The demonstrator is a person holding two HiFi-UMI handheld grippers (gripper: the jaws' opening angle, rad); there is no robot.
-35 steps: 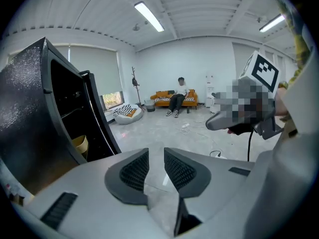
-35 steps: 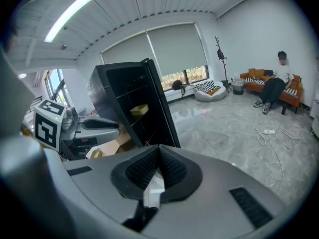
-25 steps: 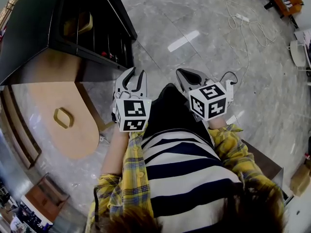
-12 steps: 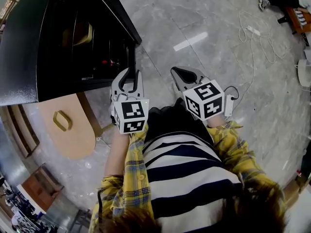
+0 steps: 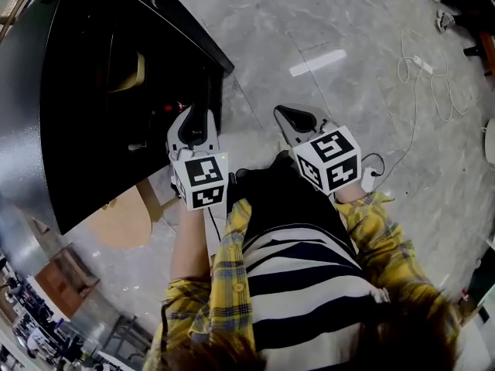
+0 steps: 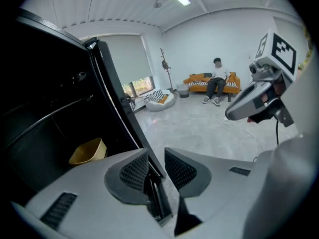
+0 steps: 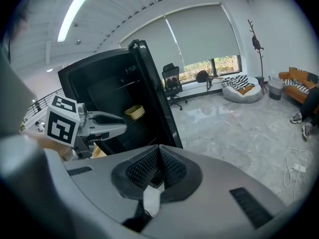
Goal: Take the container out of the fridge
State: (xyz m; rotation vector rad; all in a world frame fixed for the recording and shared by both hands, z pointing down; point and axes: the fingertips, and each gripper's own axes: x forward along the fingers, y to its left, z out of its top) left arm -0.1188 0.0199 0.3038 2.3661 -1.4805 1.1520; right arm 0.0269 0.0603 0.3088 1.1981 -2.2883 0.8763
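No legible txt or labels in view

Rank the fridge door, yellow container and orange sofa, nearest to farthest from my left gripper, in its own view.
1. Fridge door: its edge runs between the left gripper jaws.
2. Yellow container: left, inside the fridge.
3. Orange sofa: far back wall.
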